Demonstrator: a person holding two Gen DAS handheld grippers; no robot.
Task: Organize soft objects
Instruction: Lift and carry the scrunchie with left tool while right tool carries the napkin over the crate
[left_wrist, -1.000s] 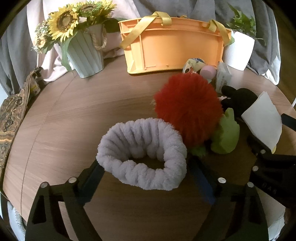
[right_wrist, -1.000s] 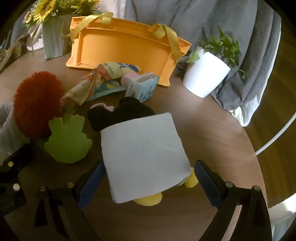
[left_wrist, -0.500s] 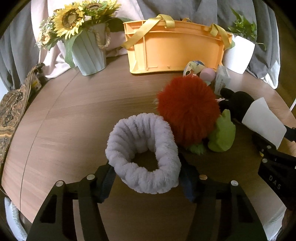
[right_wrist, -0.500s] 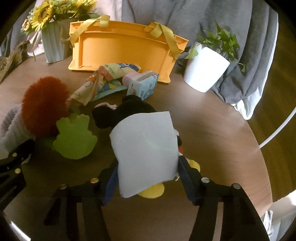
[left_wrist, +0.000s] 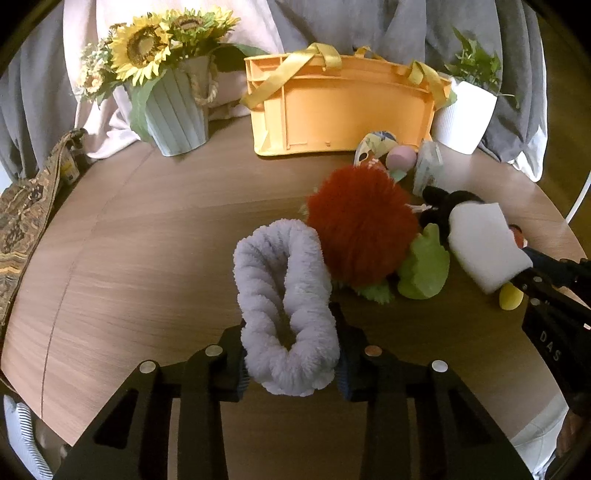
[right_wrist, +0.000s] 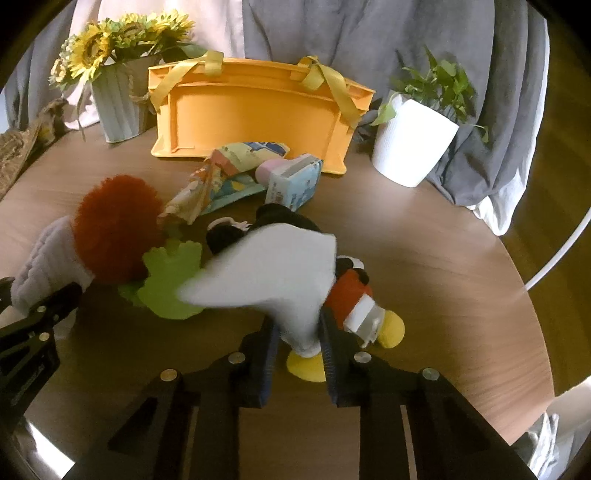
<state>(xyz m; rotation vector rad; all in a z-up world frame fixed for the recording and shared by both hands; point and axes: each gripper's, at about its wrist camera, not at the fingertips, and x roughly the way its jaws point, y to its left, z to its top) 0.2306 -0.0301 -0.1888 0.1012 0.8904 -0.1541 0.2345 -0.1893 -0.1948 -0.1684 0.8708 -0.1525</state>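
My left gripper (left_wrist: 290, 363) is closing on a fluffy lilac headband (left_wrist: 284, 302), squeezing the ring into a narrow loop between its pads. Beside it lie a red furry ball (left_wrist: 360, 227) and a green frog-shaped toy (left_wrist: 424, 267). My right gripper (right_wrist: 297, 350) is closing on a folded white cloth (right_wrist: 280, 273), whose pinched lower end sits between the pads. Under the cloth lies a black plush toy (right_wrist: 229, 234) with red shorts and yellow feet. The right gripper also shows at the right edge of the left wrist view, holding the white cloth (left_wrist: 484, 247).
An orange basket (right_wrist: 251, 118) with yellow straps stands at the back. In front of it lie a patterned cloth (right_wrist: 225, 177), a pink item and a tissue pack (right_wrist: 293, 184). A sunflower vase (left_wrist: 173, 107) stands back left, a white plant pot (right_wrist: 413, 144) back right. The round table's edge (right_wrist: 532, 332) is near right.
Both grippers' jaws have narrowed. The lilac headband went from a wide ring to a squeezed loop. The flat white cloth has bunched up between the right jaws.
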